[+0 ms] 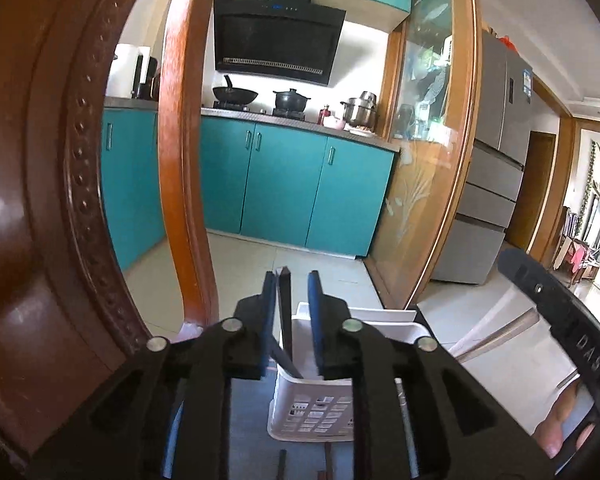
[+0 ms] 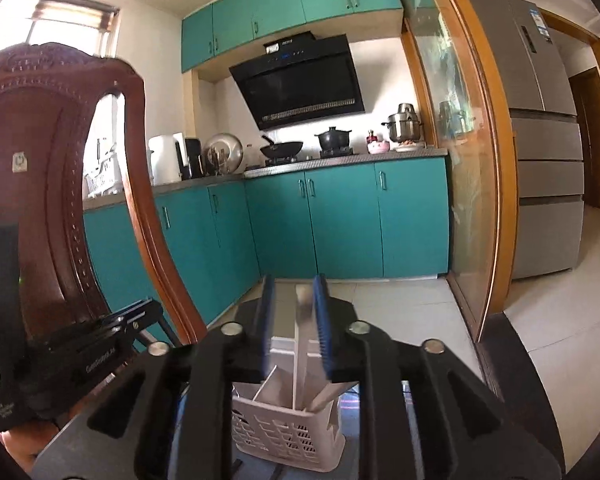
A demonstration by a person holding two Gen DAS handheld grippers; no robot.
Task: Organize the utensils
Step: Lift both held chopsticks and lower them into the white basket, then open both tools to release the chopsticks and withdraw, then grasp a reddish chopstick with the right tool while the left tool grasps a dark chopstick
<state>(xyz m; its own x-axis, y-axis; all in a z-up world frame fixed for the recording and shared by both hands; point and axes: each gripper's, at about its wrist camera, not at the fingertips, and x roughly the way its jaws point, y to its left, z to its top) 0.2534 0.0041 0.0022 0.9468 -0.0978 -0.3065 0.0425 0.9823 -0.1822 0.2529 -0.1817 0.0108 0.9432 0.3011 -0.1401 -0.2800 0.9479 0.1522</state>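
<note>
Standing in the white slotted holder (image 1: 312, 412) on the surface are dark chopsticks (image 1: 285, 312) between the released left tongs (image 1: 292, 288); the right tongs (image 2: 296, 292), also parted, flank a silver utensil (image 2: 305, 320) standing in the same holder.

— Left gripper (image 1: 291, 292): level, pointing straight ahead, blue pads parted. Dark slim utensil (image 1: 286, 312) upright in the gap, against the left pad, clear of the right one. Not clamped.

— Right gripper (image 2: 295, 300)?

— Level too, pointing forward. Pale flat utensil (image 2: 305, 344) standing between the pads, close against the right pad, gap on the left side. Looks parted rather than pinched.

— Any hands showing?

— Bare fingers (image 1: 564, 428) at lower right of the left view, behind the other gripper's black body. Skin at lower left of the right view, under the left gripper (image 2: 96, 344). Blurred, no more to tell.
</note>
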